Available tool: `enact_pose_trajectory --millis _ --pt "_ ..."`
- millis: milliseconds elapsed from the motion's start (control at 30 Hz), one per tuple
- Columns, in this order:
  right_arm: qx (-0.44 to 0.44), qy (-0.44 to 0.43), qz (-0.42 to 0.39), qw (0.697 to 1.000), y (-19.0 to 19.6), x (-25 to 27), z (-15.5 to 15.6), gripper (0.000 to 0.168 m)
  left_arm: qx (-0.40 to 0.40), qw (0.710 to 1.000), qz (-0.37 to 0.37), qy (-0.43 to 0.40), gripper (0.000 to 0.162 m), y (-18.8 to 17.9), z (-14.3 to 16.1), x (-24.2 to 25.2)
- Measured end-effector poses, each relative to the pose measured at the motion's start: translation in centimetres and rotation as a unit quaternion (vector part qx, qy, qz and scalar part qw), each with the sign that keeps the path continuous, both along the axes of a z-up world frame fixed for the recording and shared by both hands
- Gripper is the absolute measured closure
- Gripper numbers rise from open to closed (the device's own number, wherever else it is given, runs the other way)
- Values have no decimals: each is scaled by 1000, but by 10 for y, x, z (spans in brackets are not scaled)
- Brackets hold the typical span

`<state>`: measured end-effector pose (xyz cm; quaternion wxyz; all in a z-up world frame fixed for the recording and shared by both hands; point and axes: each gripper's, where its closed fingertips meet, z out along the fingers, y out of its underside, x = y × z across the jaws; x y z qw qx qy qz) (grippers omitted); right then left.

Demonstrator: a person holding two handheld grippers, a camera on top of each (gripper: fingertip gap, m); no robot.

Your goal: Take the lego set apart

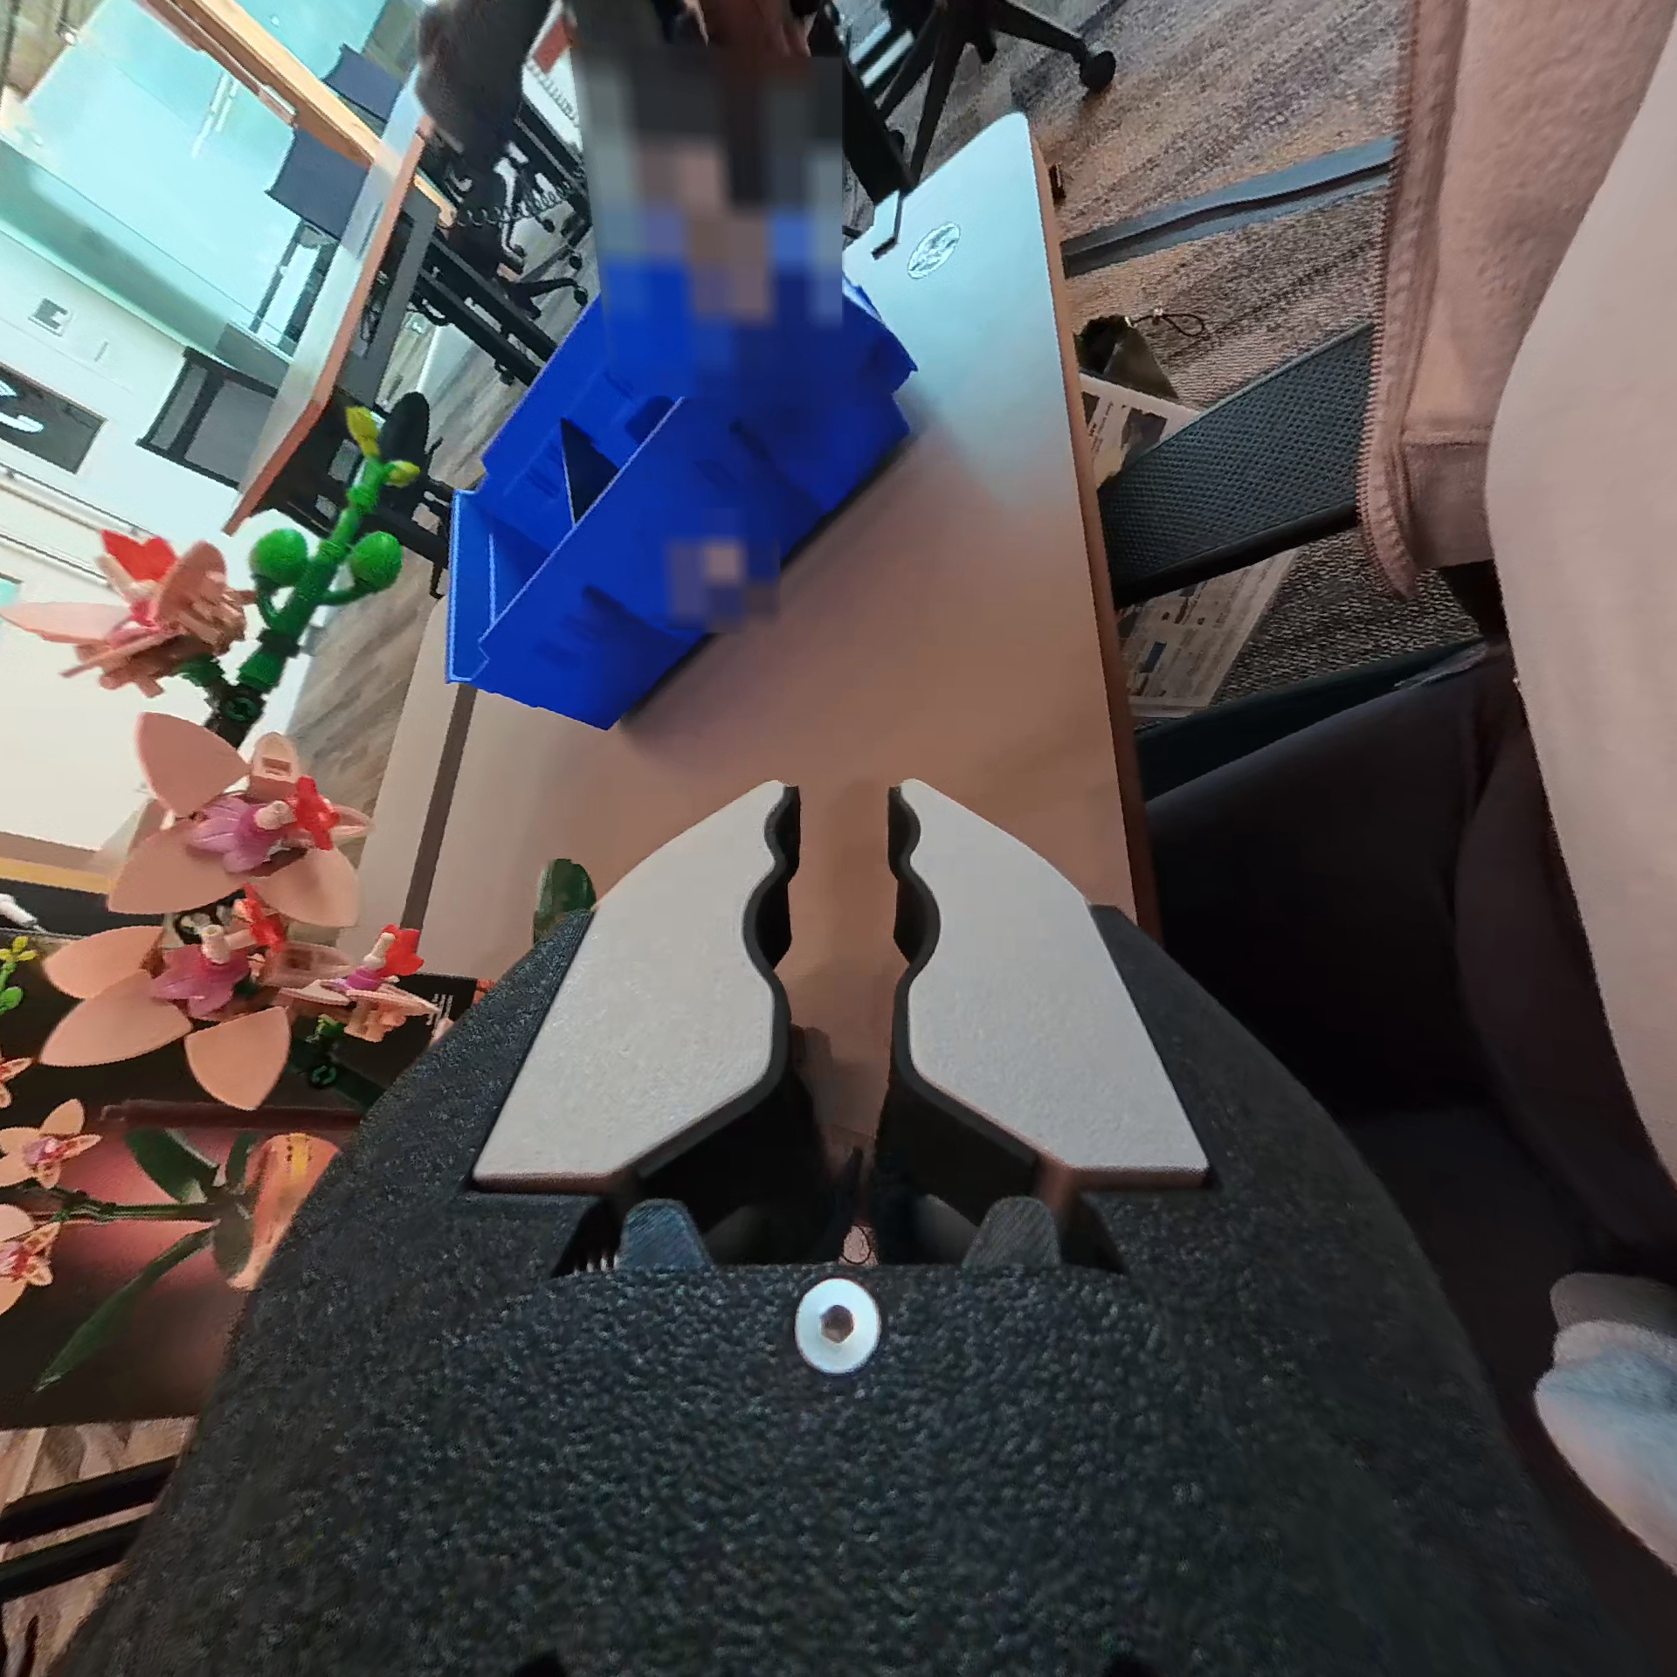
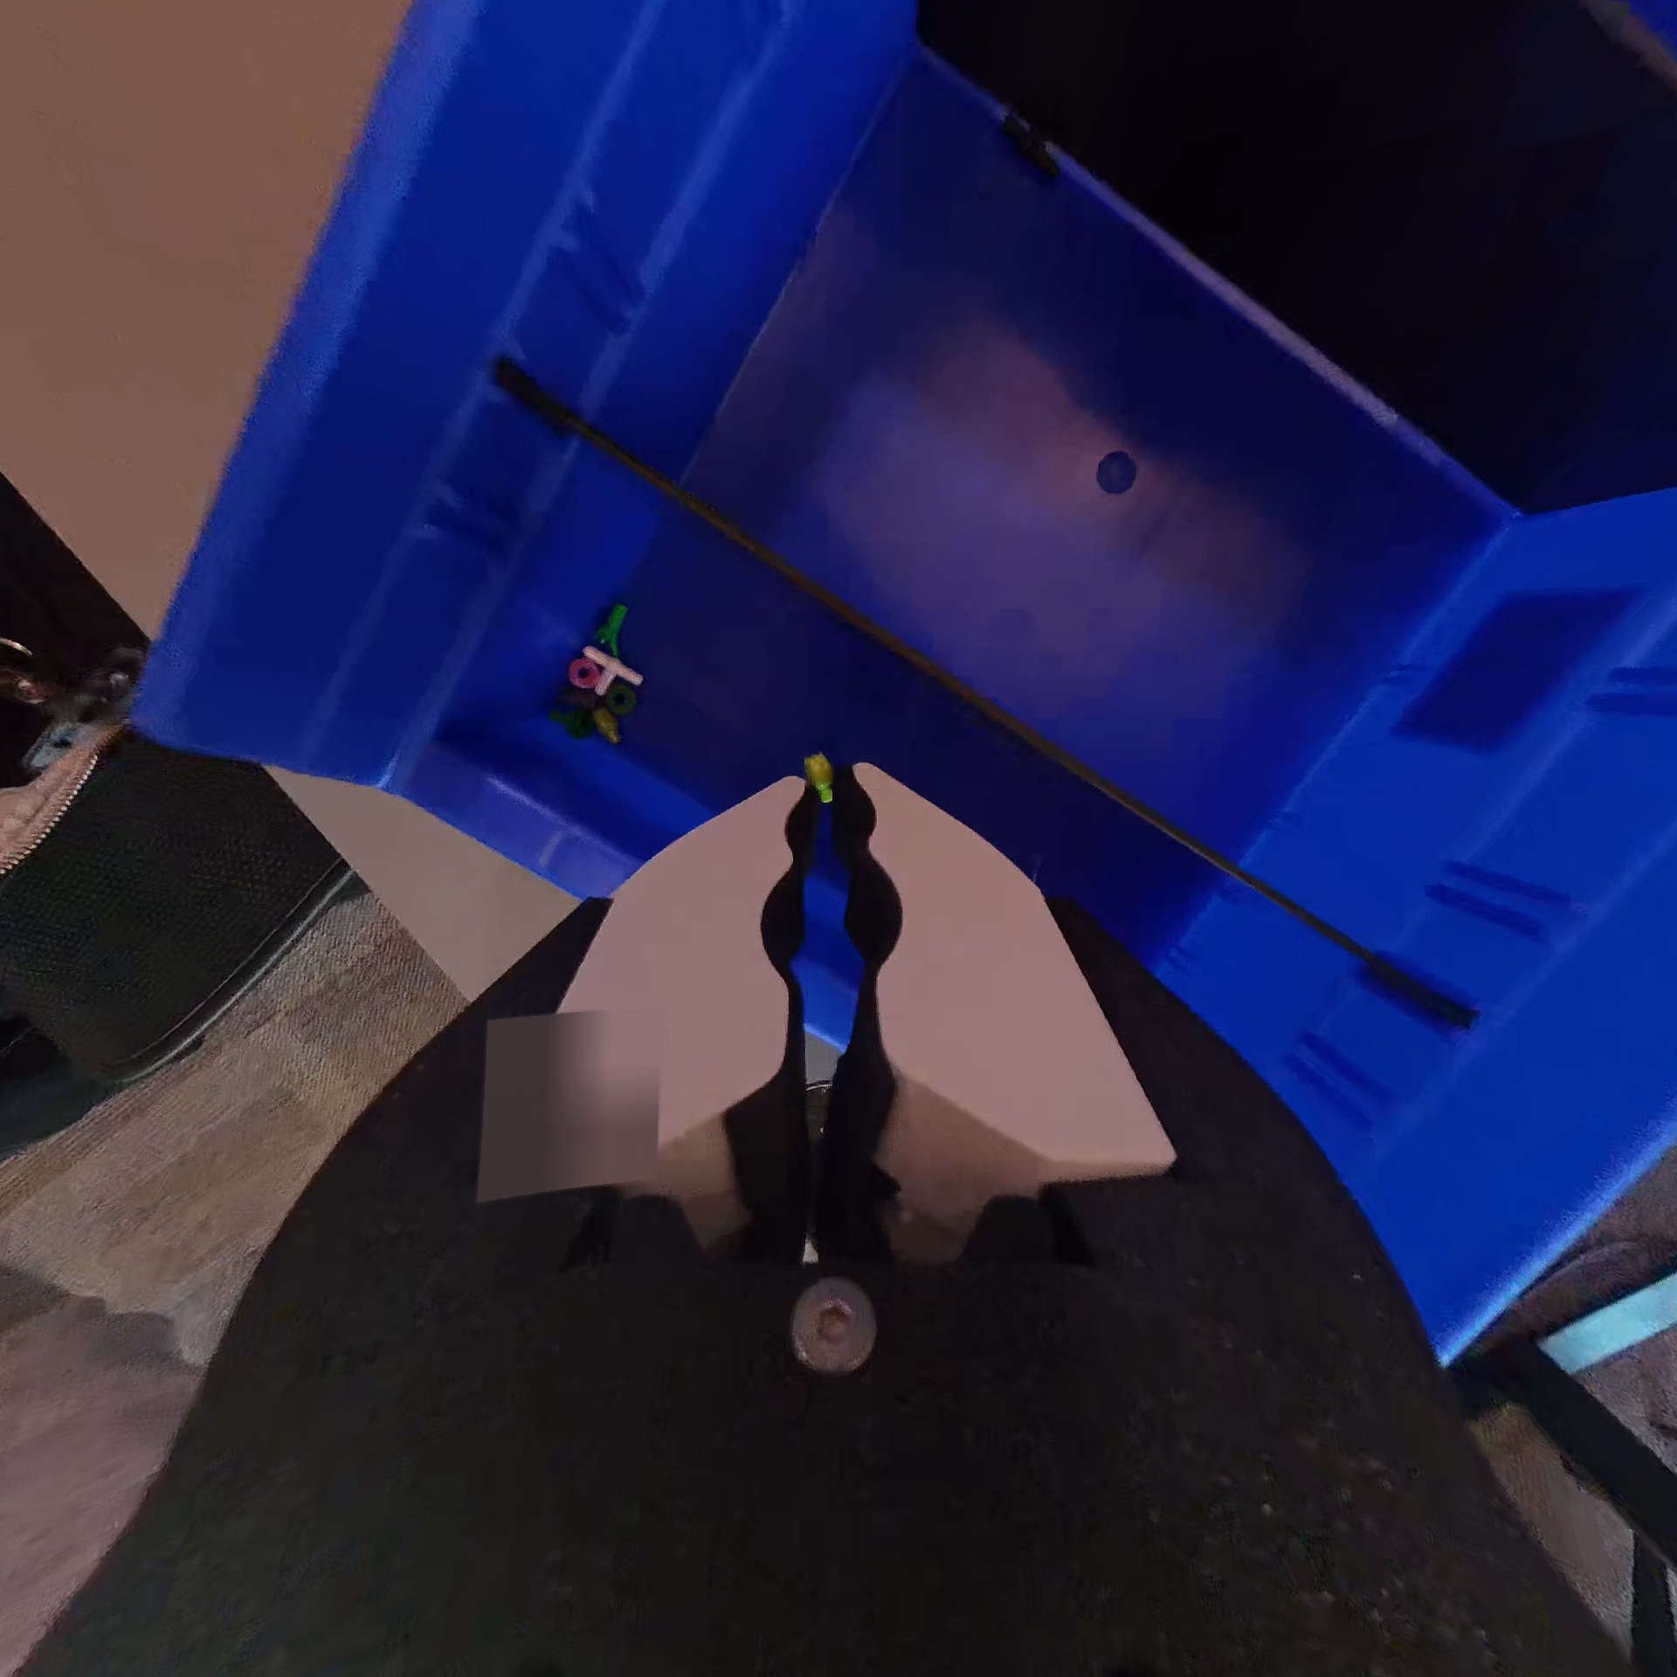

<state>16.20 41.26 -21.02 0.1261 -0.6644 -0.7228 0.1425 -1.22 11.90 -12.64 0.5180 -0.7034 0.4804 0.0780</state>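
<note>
The lego set is an orchid with pink flowers (image 1: 227, 835) on a green stem (image 1: 318, 581), at the left of the left wrist view. My left gripper (image 1: 844, 803) is open and empty above the table, to the right of the orchid. My right gripper (image 2: 828, 776) is shut on a small yellow-green lego piece (image 2: 819, 774) and holds it over the near compartment of the blue bin (image 2: 563, 272). Several small loose lego pieces (image 2: 599, 685) lie in that compartment's left corner. A thin black divider (image 2: 953, 690) crosses the bin.
The blue bin (image 1: 635, 544) stands on the brown table (image 1: 953, 653) ahead of my left gripper. A grey laptop (image 1: 971, 272) lies behind it. The orchid's printed box (image 1: 109, 1225) lies at lower left. A person in a pink top (image 1: 1543, 272) sits at right.
</note>
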Motion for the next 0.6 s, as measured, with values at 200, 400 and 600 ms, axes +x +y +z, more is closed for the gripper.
enact_pose_trajectory --millis 200,400,600 --pt "16 175 -3 984 -10 -5 42 166 25 999 -18 -38 144 7 6 24" --pt "38 304 -53 950 -19 10 48 166 46 990 -45 -124 143 61 -21 103" --pt "47 333 -79 939 -35 23 38 166 142 986 -5 -84 112 155 -23 160"
